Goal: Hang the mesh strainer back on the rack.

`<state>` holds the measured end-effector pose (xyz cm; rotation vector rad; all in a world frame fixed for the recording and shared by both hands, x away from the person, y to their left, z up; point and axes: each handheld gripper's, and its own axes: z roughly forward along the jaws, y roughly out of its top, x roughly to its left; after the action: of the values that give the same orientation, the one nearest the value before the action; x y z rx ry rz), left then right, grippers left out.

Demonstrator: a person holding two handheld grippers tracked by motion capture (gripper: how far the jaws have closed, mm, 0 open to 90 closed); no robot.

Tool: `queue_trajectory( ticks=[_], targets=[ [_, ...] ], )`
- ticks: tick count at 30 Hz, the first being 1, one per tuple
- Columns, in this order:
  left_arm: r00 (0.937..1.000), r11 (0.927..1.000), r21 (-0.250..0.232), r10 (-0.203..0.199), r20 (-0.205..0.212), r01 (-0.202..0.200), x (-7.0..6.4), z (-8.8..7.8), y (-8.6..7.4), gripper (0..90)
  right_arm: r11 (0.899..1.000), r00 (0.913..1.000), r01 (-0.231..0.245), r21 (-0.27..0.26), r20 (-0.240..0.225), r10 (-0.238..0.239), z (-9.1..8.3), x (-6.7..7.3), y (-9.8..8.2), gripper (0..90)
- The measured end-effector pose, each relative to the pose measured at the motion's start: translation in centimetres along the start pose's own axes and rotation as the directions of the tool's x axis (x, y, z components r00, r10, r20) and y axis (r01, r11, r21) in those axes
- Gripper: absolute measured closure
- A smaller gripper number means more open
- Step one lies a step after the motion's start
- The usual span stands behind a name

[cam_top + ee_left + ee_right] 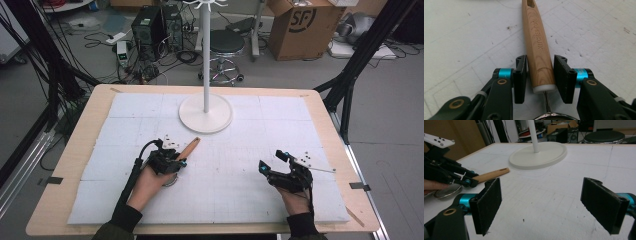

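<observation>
My left gripper point(539, 75) low over white foam mat point(240, 200), jaws straddling wooden handle point(538, 47) marked KITCHEN TOOL; narrow gaps both sides, so jaws parted, not clamped; handle lies flat on mat, pointing toward white stand base point(205, 112); thin metal shank runs from handle's white collar to round metal rim point(445, 190), utensil type I cannot tell; my right gripper point(273, 161) well apart to right, jaws spread wide, nothing between; cardboard box point(302, 27) on floor beyond table.
</observation>
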<state>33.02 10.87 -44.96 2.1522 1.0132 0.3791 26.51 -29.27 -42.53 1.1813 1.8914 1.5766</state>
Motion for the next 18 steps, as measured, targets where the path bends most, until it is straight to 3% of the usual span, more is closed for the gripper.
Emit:
queue_trajectory(
  ticks=[7,12,18],
  targets=[
    [0.9997,0.9997,0.001,0.023,-0.012,-0.023,-0.21,0.01,-0.02,66.0,1.0,1.0,-0.001,-0.001,-0.001,0.001,-0.02,0.07,0.02,16.2],
    [0.9998,0.9998,-0.001,0.021,-0.002,-0.021,-0.05,0.0,-0.03,69.2,1.0,1.0,0.002,-0.008,0.004,-0.002,-0.12,-0.03,0.07,16.5],
    [0.9985,0.9982,0.023,0.054,0.01,-0.054,0.1,0.01,0.35,69.9,1.0,1.0,0.003,-0.01,0.005,-0.003,-0.3,-0.12,0.12,16.9]
  ],
)
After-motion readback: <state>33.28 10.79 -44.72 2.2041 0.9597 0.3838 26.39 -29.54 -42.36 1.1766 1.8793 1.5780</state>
